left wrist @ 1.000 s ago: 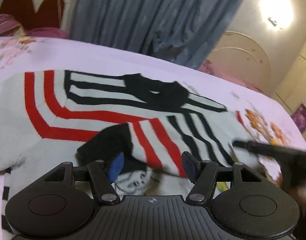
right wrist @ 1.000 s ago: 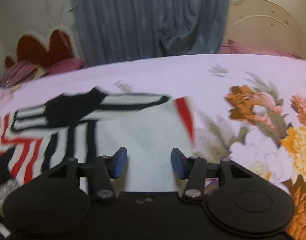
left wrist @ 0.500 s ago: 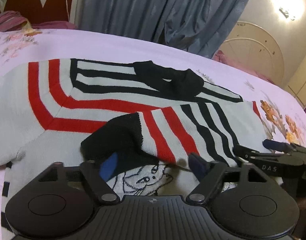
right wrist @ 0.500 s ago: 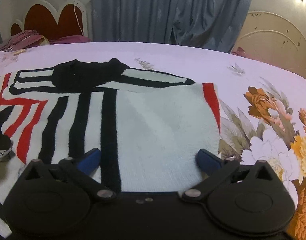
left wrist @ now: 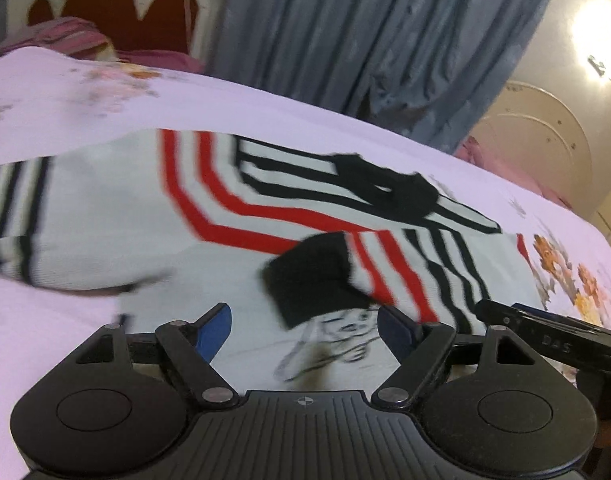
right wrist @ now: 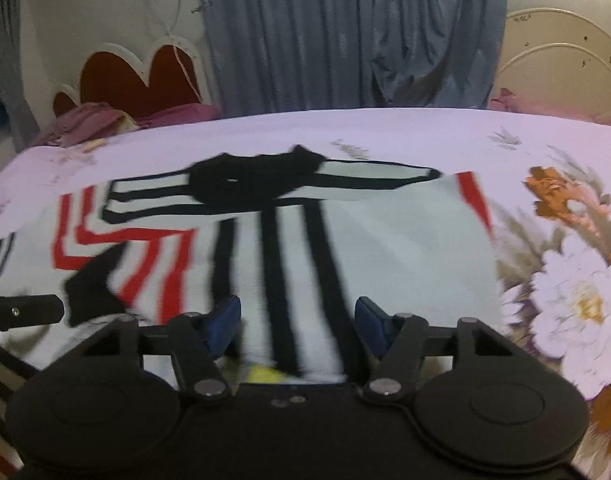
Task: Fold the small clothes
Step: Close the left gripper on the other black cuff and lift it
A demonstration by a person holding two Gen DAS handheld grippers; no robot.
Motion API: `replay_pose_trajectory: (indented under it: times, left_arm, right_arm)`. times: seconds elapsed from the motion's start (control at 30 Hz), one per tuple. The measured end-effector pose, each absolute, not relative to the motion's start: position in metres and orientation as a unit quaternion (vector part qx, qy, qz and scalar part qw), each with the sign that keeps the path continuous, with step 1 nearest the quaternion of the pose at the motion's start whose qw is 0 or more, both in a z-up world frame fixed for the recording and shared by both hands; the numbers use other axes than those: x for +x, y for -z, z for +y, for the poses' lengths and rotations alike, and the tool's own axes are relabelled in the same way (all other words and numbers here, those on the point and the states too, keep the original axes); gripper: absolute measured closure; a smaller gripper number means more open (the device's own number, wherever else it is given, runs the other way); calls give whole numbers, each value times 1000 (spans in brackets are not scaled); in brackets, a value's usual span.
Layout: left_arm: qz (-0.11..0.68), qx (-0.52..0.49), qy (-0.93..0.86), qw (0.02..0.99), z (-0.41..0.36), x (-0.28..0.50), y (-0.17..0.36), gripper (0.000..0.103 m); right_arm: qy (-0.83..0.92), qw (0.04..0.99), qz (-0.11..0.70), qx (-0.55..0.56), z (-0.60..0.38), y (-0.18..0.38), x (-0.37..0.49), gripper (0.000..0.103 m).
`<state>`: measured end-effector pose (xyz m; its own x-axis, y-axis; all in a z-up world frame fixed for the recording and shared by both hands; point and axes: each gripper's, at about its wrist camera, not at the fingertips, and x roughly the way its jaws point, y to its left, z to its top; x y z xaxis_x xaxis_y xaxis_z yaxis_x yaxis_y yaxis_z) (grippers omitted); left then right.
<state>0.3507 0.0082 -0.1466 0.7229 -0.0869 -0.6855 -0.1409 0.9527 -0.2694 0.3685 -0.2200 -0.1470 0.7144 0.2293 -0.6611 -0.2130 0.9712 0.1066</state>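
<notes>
Left gripper (left wrist: pixel 304 330) is hovering low over the near part of the sweater (left wrist: pixel 117 216), its jaws standing wide apart and gripping nothing. Right gripper (right wrist: pixel 297 326) is doing the same further right, jaws spread over the black stripes with no cloth pinched between them; its black body is also showing at the right edge of the left view.

The sweater is lying flat on the bed (right wrist: pixel 385 132), collar (right wrist: pixel 257 178) at the far side. Its right sleeve is lying folded in across the chest, so the black cuff (left wrist: pixel 313 276) is resting on the body just beyond the left gripper, partly covering a printed cartoon face. That placement is probably narrowing the garment for the coming folds. The left sleeve, judging by the striped end at the far left, is stretching out to the side, so it is likely the next part to bring in. A small yellow patch is peeking out close under the right gripper; what it is cannot be told.

A pale bedsheet with large flowers (right wrist: pixel 577 300) is covering the bed. Beyond it, grey curtains (right wrist: pixel 345 32) are hanging, a red scalloped headboard (right wrist: pixel 141 76) is standing at the far left with pink bedding bunched below, and a lamp is glaring at the upper right.
</notes>
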Motion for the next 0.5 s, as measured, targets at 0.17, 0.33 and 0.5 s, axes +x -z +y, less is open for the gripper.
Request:
replay_pose_trajectory:
  times: [0.17, 0.33, 0.5]
  left_arm:
    - [366, -182, -49, 912, 58, 326, 144, 24]
    - [361, -210, -89, 904, 121, 302, 152, 24]
    - [346, -237, -154, 895, 192, 282, 160, 24]
  right_arm:
    - [-159, 924, 348, 14, -186, 131, 351, 39]
    - [-175, 920, 350, 11, -147, 125, 341, 36]
    - [-182, 916, 357, 12, -108, 127, 337, 33]
